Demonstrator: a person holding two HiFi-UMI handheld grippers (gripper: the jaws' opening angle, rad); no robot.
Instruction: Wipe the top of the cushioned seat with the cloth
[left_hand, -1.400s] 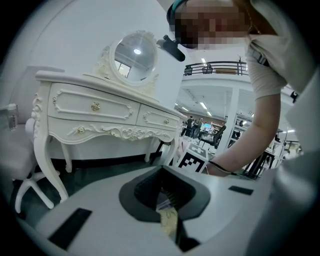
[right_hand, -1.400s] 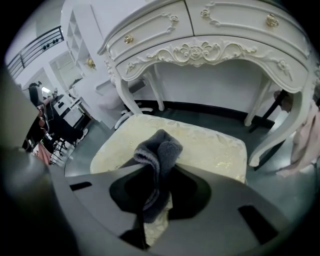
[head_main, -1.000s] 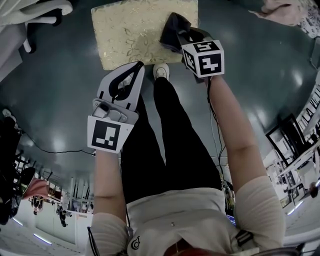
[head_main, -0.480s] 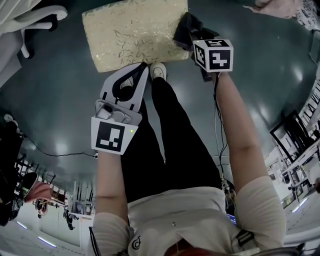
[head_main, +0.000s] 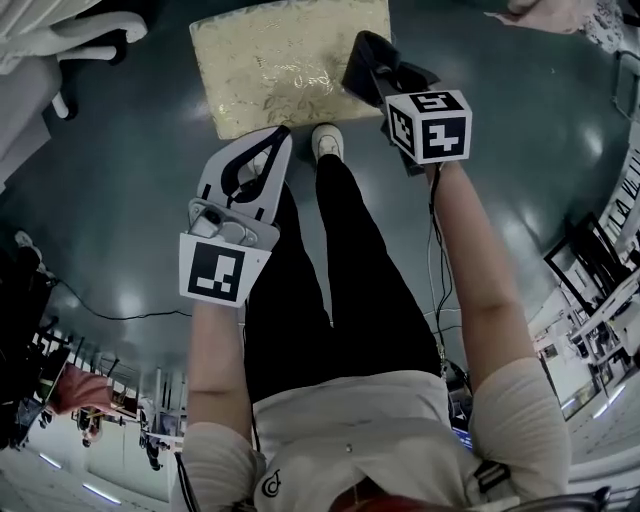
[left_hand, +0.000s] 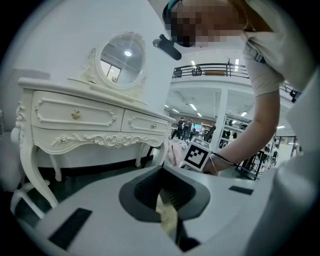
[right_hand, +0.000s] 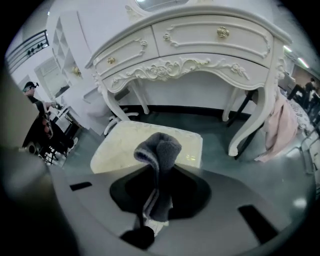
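The cushioned seat (head_main: 280, 60), gold with a leaf pattern, stands on the dark floor at the top of the head view; it also shows as a pale pad (right_hand: 122, 145) in the right gripper view. My right gripper (head_main: 382, 82) is shut on a dark grey cloth (head_main: 364, 62), which bunches up out of the jaws (right_hand: 159, 147) over the seat's right edge. I cannot tell whether the cloth touches the cushion. My left gripper (head_main: 268, 140) hovers at the seat's near edge with its jaws closed on nothing; only a yellowish sliver shows in the slit between them.
A white carved dressing table (right_hand: 200, 45) with an oval mirror (left_hand: 122, 60) stands behind the seat. A pink garment (right_hand: 280, 130) hangs by its right leg. White furniture (head_main: 80, 30) is at the left. The person's shoe (head_main: 326, 140) is at the seat's near edge.
The right gripper carried the cloth from over the seat's right part out to its right edge. The left gripper stayed near the seat's front edge.
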